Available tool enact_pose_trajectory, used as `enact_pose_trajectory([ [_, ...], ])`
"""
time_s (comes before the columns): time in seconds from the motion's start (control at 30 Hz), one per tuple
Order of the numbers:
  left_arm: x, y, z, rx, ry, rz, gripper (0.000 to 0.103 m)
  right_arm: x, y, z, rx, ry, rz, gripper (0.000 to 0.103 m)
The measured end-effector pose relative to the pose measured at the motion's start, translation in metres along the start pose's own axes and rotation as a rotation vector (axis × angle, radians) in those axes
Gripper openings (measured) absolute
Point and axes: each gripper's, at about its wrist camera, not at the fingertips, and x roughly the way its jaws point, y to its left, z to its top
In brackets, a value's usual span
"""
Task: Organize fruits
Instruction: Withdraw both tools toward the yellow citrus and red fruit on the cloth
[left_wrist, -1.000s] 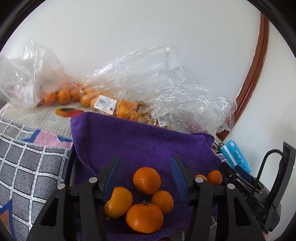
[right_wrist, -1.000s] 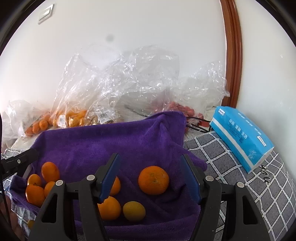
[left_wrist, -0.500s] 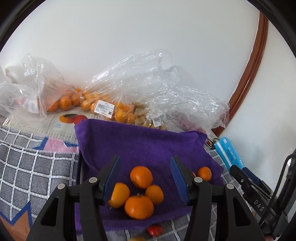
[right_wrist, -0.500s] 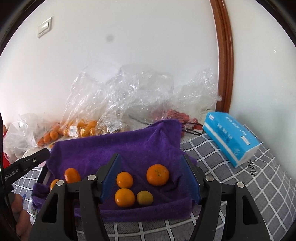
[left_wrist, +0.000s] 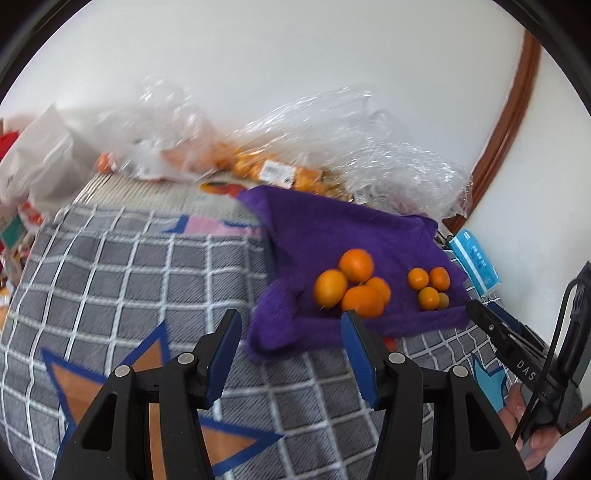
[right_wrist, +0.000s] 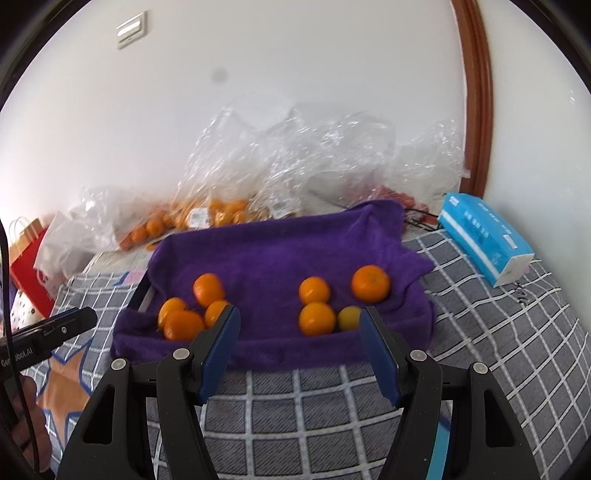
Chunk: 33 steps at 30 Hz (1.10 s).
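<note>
A purple towel (right_wrist: 280, 251) lines a tray on the checked cloth; it also shows in the left wrist view (left_wrist: 332, 229). Two groups of oranges lie on it: a left cluster (right_wrist: 188, 314), also in the left wrist view (left_wrist: 351, 288), and a right cluster (right_wrist: 332, 299) with a yellowish fruit (right_wrist: 349, 318), also in the left wrist view (left_wrist: 428, 284). My left gripper (left_wrist: 291, 328) is open and empty, in front of the towel's left corner. My right gripper (right_wrist: 300, 325) is open and empty, just in front of the towel's near edge.
Clear plastic bags with oranges (right_wrist: 207, 218) and other fruit lie along the white wall behind the tray. A blue tissue pack (right_wrist: 484, 240) sits at the right. A red paper bag (right_wrist: 29, 266) stands at the left. The grey checked cloth (right_wrist: 480, 350) covers the surface.
Both grippers have pulled back from the tray, still open and empty. The left one has also swung left, so the oranges now sit to its right.
</note>
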Motion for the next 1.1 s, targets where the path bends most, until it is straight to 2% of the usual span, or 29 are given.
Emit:
enact_pose_trajectory([
  [0.23,0.0,0.029,-0.021,-0.057,0.031,0.047,0.053,-0.007,0.023,-0.02,-0.067,0.01,0.015,0.066],
  [0.3,0.001,0.031,-0.028,-0.048,0.035,0.062,0.053,-0.007,0.026,-0.024,-0.076,0.021,0.019,0.066],
  [0.43,0.006,0.031,-0.041,0.001,0.005,0.144,0.053,0.001,0.032,-0.032,-0.079,0.058,0.037,0.066],
  [0.5,0.011,0.033,-0.045,0.011,0.009,0.155,0.053,0.006,0.035,-0.035,-0.079,0.076,0.04,0.066],
  [0.57,0.016,0.037,-0.047,0.001,0.023,0.139,0.053,0.012,0.037,-0.038,-0.07,0.1,0.051,0.064],
  [0.67,0.016,0.043,-0.047,-0.024,0.029,0.105,0.053,0.022,0.04,-0.04,-0.052,0.136,0.08,0.056],
  [0.87,0.012,0.051,-0.05,-0.074,0.01,0.072,0.054,0.039,0.055,-0.043,-0.064,0.173,0.12,0.052],
  [1.1,0.012,0.049,-0.049,-0.063,0.002,0.061,0.054,0.059,0.066,-0.041,-0.088,0.214,0.108,0.041],
])
